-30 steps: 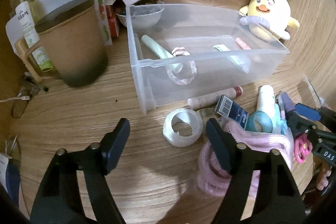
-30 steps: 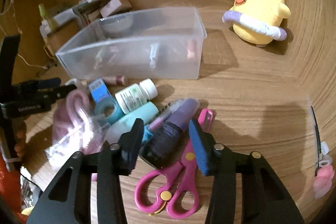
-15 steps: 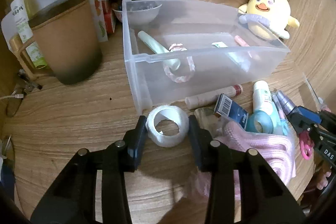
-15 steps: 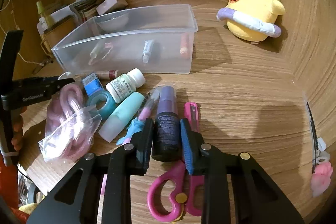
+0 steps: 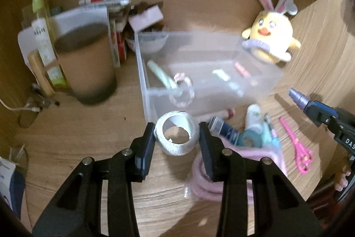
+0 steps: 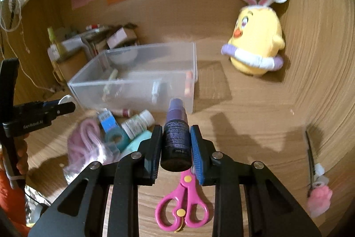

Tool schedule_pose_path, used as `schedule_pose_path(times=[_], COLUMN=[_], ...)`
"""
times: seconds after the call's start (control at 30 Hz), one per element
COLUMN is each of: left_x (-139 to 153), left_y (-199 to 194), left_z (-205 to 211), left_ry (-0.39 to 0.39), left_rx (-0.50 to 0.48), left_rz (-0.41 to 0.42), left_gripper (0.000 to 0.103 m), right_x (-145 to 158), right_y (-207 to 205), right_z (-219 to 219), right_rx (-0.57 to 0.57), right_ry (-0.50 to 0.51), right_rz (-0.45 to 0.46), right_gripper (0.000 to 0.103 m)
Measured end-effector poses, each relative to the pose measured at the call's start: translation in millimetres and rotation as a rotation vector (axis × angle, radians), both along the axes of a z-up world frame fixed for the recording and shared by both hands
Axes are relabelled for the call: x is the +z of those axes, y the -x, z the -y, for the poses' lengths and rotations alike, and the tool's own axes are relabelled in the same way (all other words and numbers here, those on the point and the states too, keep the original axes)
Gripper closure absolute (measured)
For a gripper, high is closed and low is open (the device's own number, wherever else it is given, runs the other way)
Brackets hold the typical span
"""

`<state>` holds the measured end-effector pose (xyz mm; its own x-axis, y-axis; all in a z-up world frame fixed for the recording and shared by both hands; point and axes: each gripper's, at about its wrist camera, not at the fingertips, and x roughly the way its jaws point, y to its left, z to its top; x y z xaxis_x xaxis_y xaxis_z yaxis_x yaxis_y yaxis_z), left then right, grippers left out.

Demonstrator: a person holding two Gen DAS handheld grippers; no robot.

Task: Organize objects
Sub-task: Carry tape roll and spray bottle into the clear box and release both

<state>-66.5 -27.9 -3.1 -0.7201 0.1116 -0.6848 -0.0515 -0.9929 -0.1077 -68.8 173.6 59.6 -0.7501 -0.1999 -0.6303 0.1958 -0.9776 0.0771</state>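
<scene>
So both hands are loaded up right now. The left gripper is clamped on the white tape roll, one finger on each side of the ring, and the roll looks lifted clear of the table. The right gripper is squeezed onto the dark purple bottle, nozzle pointing forward, with the pink scissors lying underneath on the wood.

Looks to me like the carry step of a pick-and-drop: the clear bin sits straight ahead of both grippers, with a few small bits already in it.

Next move, I'd guess, is getting each item up over the near wall of the bin before letting go. The two grippers are close together, so probably one at a time. The leftover pile (pink cord, white bottle, teal tape) sits below and between them, just in front of the bin.
</scene>
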Motion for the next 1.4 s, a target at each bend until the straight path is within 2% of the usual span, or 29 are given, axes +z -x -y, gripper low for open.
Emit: schedule_pose_path(times=[0.33, 0.6, 0.77, 1.1, 1.23, 1.4], left_x=[48, 60, 49, 13, 6, 6], left_y=[5, 28, 50, 87, 91, 91], left_z=[0, 2, 3, 2, 3, 1], left_ry=[0.001, 0.010, 0.023, 0.021, 0.017, 0.033], left_rx=[0.016, 0.033, 0.036, 0.014, 0.004, 0.004], left_rz=[-0.138, -0.155, -0.105, 0.014, 0.025, 0.020], left_gripper=[0.064, 0.064, 0.064, 0.064, 0.064, 0.064], right_x=[45, 65, 56, 8, -9, -20], right_y=[14, 53, 87, 147, 161, 166], right_z=[17, 43, 54, 75, 79, 79], right_rx=[0.048, 0.099, 0.131, 0.184, 0.197, 0.195], right_ry=[0.017, 0.000, 0.003, -0.031, -0.043, -0.056], right_rz=[-0.142, -0.194, -0.134, 0.053, 0.117, 0.150], right_gripper=[0.080, 0.080, 0.080, 0.080, 0.080, 0.080])
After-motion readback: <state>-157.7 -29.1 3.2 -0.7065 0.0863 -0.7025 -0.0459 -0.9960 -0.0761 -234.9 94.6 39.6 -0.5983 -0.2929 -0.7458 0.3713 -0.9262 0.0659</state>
